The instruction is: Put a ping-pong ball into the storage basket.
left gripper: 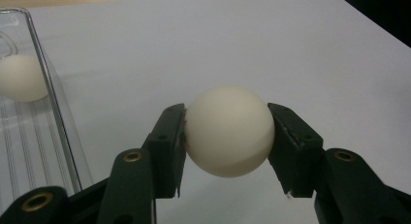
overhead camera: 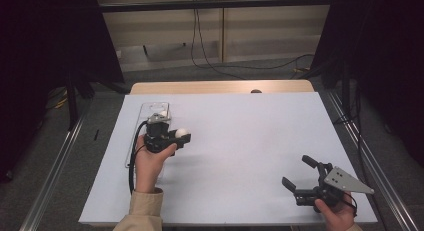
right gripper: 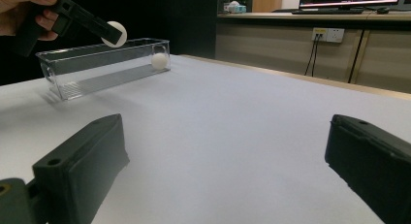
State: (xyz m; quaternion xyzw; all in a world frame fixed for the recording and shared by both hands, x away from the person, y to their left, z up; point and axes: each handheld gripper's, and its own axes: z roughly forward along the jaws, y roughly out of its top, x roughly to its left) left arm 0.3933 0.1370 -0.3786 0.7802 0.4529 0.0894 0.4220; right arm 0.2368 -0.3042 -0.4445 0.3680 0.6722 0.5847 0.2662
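White ball (left gripper: 229,131) sat pinched between the left gripper (overhead camera: 176,139)'s pads, lifted just beside the clear box (overhead camera: 148,109), where a second ball (right gripper: 159,61) lay. Judged mid-transfer; next, carrying it over and releasing. Right gripper (overhead camera: 298,174) rested wide open, empty, well apart.

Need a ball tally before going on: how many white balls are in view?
2. One ball is clamped in the left tool; the other ball lies in the clear tray.
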